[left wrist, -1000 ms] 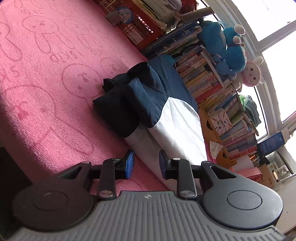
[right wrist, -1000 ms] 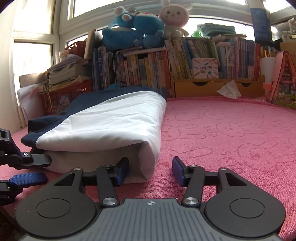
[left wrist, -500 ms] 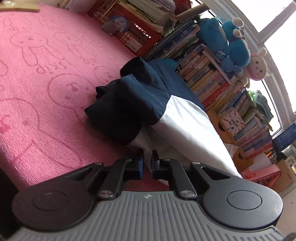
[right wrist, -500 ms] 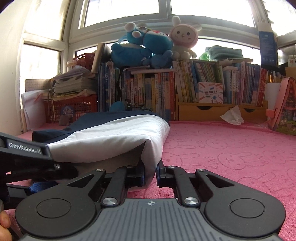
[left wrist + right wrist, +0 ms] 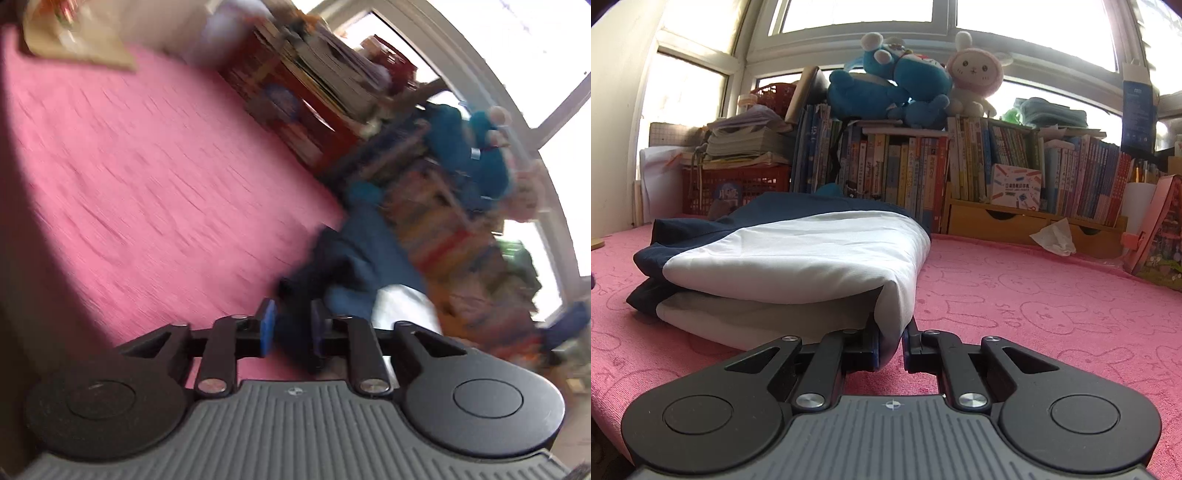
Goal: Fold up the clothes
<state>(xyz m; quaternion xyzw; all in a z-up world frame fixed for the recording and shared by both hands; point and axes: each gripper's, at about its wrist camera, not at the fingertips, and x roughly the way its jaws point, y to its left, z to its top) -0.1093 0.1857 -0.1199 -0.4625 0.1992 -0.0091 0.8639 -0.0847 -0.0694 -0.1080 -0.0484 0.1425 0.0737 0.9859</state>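
- while the left wrist view is smeared with blur, the left gripper (image 5: 289, 326) shows dark navy cloth between its parted blue pads; whether they grip it i cannot tell.
- right gripper (image 5: 890, 345) is pinched onto the near white corner of the folded garment (image 5: 798, 266).
- garment lies navy-and-white on the pink towel (image 5: 1034, 302), before the bookshelf (image 5: 960, 166).

The garment (image 5: 798, 258), navy blue at its far end and white at its near end, lies folded in stacked layers on the pink towel (image 5: 1052, 306); its rounded fold faces right; its navy part bunches loosely at the left, short of the bookshelf (image 5: 923, 166).
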